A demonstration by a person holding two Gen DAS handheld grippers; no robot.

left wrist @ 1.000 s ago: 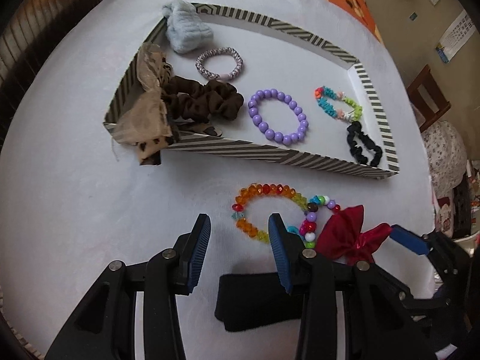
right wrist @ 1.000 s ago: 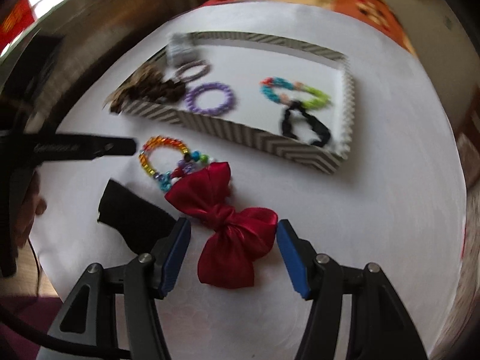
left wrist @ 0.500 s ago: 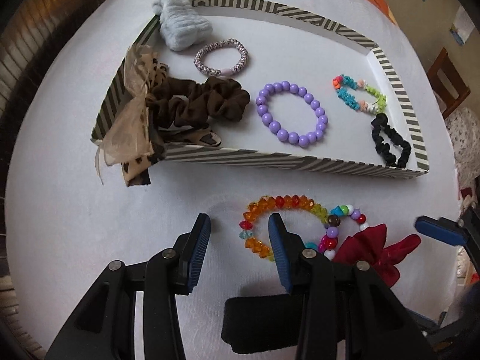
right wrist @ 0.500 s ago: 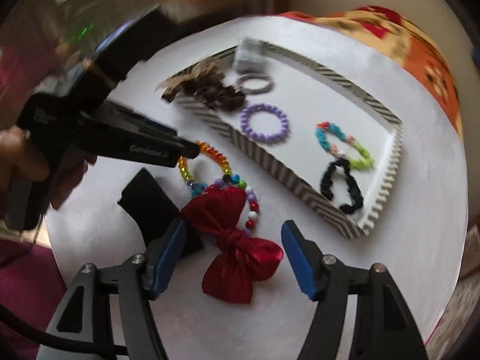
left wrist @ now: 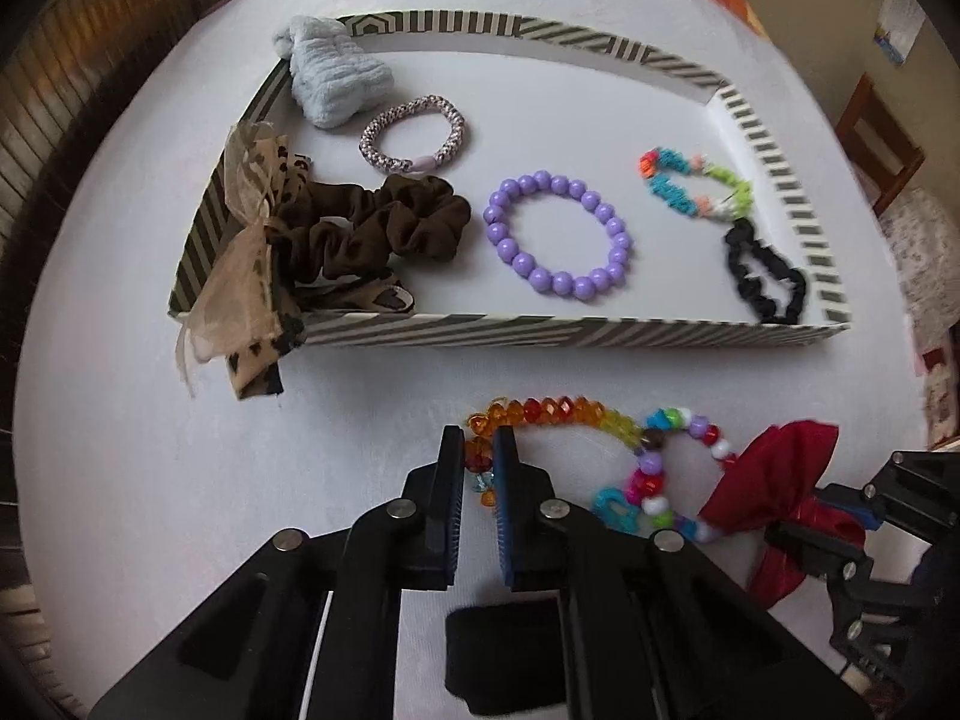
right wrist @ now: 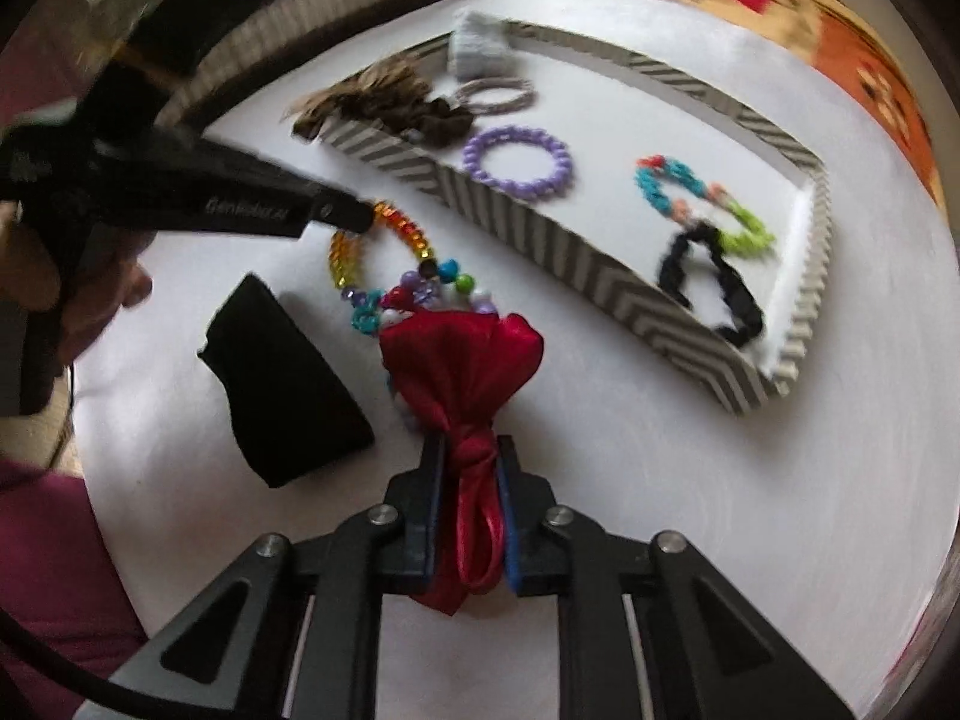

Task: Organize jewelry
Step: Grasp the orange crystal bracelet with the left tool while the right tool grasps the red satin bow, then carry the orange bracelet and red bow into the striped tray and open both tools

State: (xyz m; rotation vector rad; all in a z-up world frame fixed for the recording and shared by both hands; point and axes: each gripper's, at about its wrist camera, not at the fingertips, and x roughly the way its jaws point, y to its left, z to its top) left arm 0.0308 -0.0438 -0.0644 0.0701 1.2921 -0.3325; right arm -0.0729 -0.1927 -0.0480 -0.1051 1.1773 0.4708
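Observation:
My left gripper (left wrist: 478,450) is shut on the orange-and-rainbow bead bracelet (left wrist: 558,411), which lies on the white table in front of the striped tray (left wrist: 540,333). My right gripper (right wrist: 470,450) is shut on the knot of the red satin bow (right wrist: 462,354). A multicoloured bead bracelet (left wrist: 672,474) lies between the two and touches both. The right wrist view shows the left gripper (right wrist: 354,219) at the rainbow bracelet (right wrist: 384,246). The tray holds a purple bead bracelet (left wrist: 558,237), a brown scrunchie (left wrist: 384,228) and other pieces.
A black cloth (right wrist: 282,384) lies on the table left of the bow. In the tray: grey knit scrunchie (left wrist: 336,81), pink braided band (left wrist: 411,132), neon bracelet (left wrist: 693,189), black scrunchie (left wrist: 765,276). A leopard ribbon (left wrist: 252,276) hangs over the tray's left corner.
Both grippers have closed: the left on the rainbow bracelet after moving forward, the right on the red bow's knot after moving in over it.

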